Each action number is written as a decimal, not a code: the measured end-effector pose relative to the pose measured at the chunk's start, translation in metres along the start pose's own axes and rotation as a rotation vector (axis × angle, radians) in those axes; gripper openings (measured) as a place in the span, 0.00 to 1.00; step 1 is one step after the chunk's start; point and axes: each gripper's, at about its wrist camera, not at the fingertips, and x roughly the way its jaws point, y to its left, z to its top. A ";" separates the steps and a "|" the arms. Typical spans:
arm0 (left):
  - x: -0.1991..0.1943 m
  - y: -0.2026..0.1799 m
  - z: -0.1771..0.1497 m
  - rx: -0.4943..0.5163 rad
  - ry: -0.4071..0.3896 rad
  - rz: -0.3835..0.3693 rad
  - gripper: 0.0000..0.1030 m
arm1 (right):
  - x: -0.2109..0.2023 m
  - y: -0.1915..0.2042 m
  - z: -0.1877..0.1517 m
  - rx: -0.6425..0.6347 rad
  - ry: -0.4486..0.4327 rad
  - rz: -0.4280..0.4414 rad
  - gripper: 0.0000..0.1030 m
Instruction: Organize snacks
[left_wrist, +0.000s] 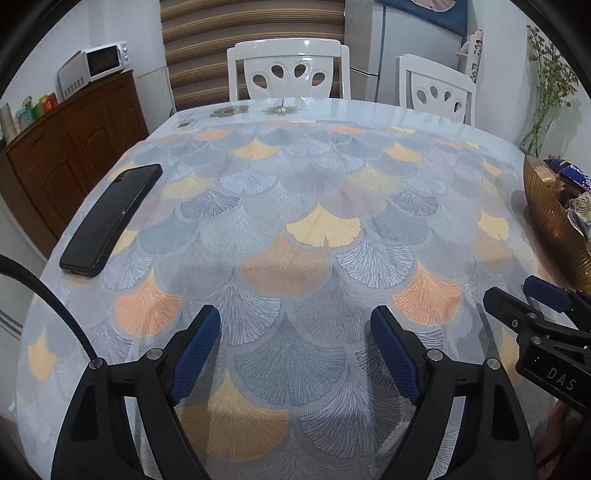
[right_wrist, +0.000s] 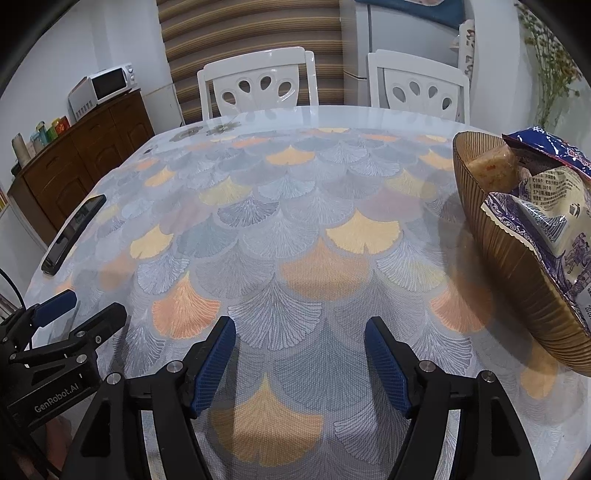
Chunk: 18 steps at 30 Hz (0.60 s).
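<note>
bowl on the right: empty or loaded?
Loaded. The ribbed amber bowl holds several snack packets, piled above its rim; one blue wrapper sits on top. Exact count: cannot tell.

Left wrist view: sits low over the near edge of the table (left_wrist: 295, 221), facing 12 o'clock toward the white chairs (left_wrist: 290, 70).
Right wrist view: same low height and heading, set beside it toward 3 o'clock, nearer the bowl (right_wrist: 517, 280).
Shared: tablecloth, chairs, phone (left_wrist: 110, 218) at 10 o'clock, and the bowl, perhaps only its rim in the left view.
</note>
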 end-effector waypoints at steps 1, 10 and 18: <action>0.000 0.001 0.000 -0.003 0.003 -0.005 0.80 | 0.000 0.000 0.000 -0.002 0.001 -0.002 0.69; 0.001 -0.002 -0.001 0.013 0.004 0.016 0.80 | 0.001 0.001 0.001 -0.003 0.002 -0.005 0.69; 0.002 -0.003 0.000 0.019 0.008 0.010 0.80 | 0.002 0.002 0.000 -0.006 0.004 -0.011 0.73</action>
